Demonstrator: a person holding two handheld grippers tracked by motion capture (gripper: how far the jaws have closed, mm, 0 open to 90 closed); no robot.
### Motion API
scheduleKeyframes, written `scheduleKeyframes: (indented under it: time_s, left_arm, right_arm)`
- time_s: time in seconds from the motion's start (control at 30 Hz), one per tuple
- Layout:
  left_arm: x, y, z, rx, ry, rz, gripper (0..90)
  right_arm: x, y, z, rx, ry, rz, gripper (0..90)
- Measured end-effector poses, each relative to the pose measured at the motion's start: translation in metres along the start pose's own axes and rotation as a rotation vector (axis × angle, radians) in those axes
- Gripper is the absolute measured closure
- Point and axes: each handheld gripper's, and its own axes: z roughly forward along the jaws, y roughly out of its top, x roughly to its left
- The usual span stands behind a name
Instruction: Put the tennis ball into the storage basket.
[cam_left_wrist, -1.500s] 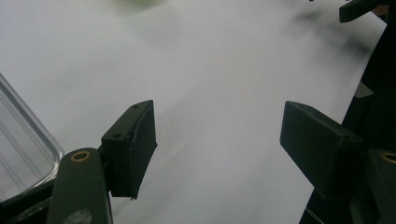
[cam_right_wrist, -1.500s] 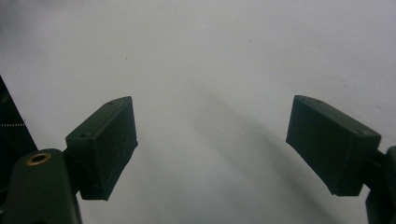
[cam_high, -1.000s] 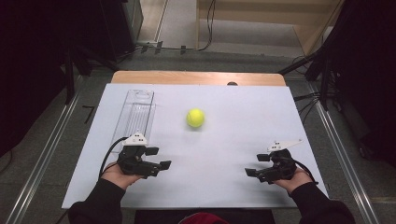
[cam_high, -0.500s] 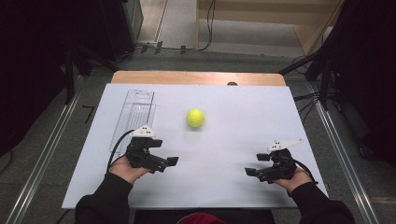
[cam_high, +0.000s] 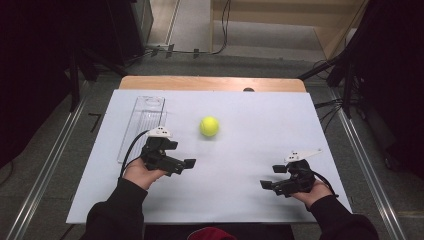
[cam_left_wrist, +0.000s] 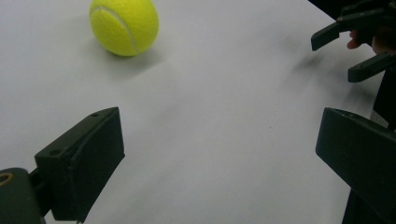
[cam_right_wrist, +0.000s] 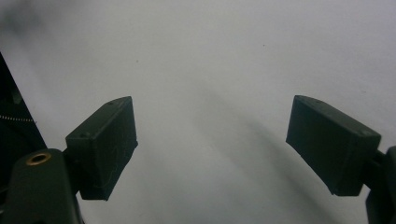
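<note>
Both forearms come in from the near edge in dark sleeves, each hand wrapped around a hand-held gripper. The left hand-held gripper (cam_high: 181, 164) sits further forward than the other, its body level and its jaws pointing toward the middle — they have just swung apart and now stand wide, nothing between them. A black cable loops from its back round the left hand (cam_high: 142, 172). The right hand-held gripper (cam_high: 273, 177) rests low near the right side, jaws aimed leftward and spread wide too — empty, with the right hand (cam_high: 312, 192) cupped behind it.

Black sleeves (cam_high: 117, 212), black grippers, cables
</note>
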Motion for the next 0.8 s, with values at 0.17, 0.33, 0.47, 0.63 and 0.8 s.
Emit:
scheduleKeyframes:
  time_s: [0.17, 0.33, 0.47, 0.63, 0.8]
  left_arm:
    - [0.001, 0.005, 0.006, -0.001, 0.006, 0.001, 1.7]
    - [0.003, 0.008, 0.009, -0.001, 0.017, 0.002, 1.8]
    - [0.005, 0.013, 0.014, -0.006, 0.032, -0.001, 1.8]
    - [0.008, 0.018, 0.02, -0.002, 0.043, 0.004, 1.8]
    - [0.008, 0.021, 0.025, 0.005, 0.048, 0.007, 1.9]
  right_arm:
    - [-0.001, 0.0, 0.0, 0.0, -0.004, 0.007, 14.1]
    - [-0.001, 0.0, 0.001, -0.002, -0.008, 0.001, 14.2]
    - [-0.001, 0.0, 0.001, -0.002, -0.008, 0.0, 14.2]
    - [-0.001, -0.001, 0.001, 0.002, -0.008, -0.006, 14.2]
    - [0.002, -0.001, 0.002, 0.004, -0.007, -0.021, 14.2]
